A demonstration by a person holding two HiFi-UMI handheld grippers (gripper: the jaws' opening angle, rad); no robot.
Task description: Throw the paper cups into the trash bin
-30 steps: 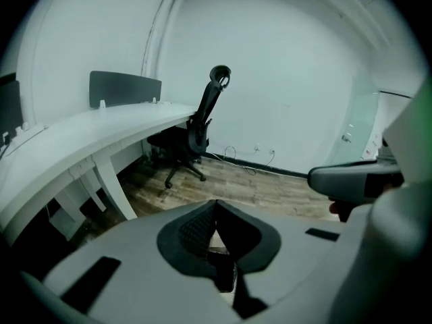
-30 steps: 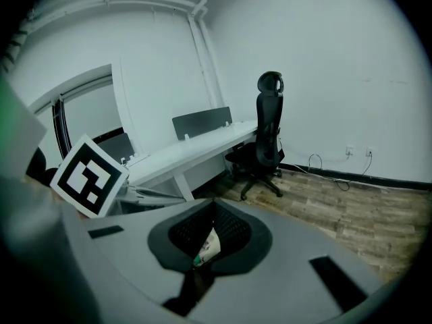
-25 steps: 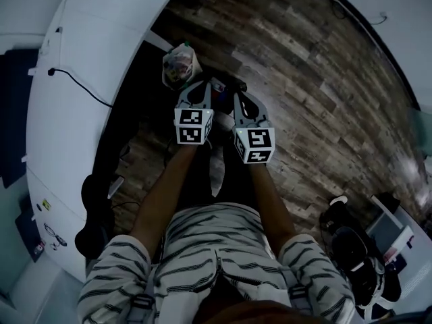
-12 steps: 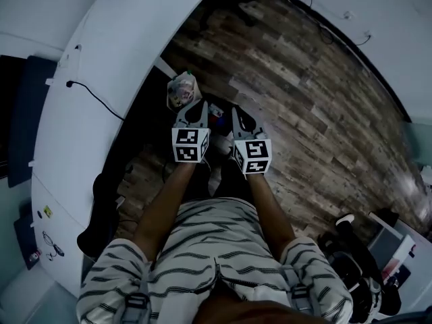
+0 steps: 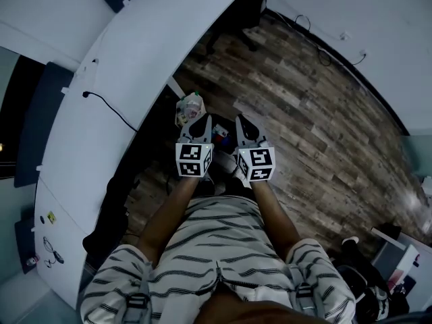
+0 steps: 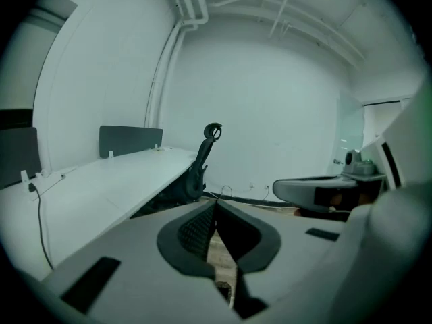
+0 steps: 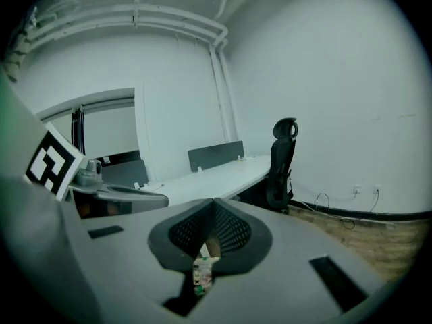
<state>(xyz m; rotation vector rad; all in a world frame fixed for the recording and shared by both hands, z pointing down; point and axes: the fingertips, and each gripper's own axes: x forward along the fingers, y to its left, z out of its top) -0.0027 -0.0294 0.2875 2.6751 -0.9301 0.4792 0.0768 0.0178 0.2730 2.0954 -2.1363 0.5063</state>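
**Two Clenched Claws, No Cup Held**

One desk (image 5: 115, 79) is counted at nine o'clock. One trash bin (image 5: 190, 108) is seen on the floor, just at eleven o'clock of the left gripper (image 5: 201, 121), which is clenched on nothing. The right gripper (image 5: 240, 121) is likewise clenched and empty. No loose paper cup is counted. By judgement, the jaws are best opened before another cup is approached.

Plain white desk (image 5: 101, 120), and the floor (image 5: 324, 106) is weathered brown-grey wood planks. The shirt (image 5: 216, 248) is white with thin dark stripes. Both the left gripper (image 5: 204, 119) and right gripper (image 5: 240, 119) are grey with black-and-white square markers. The office chair (image 7: 280, 160) is black.
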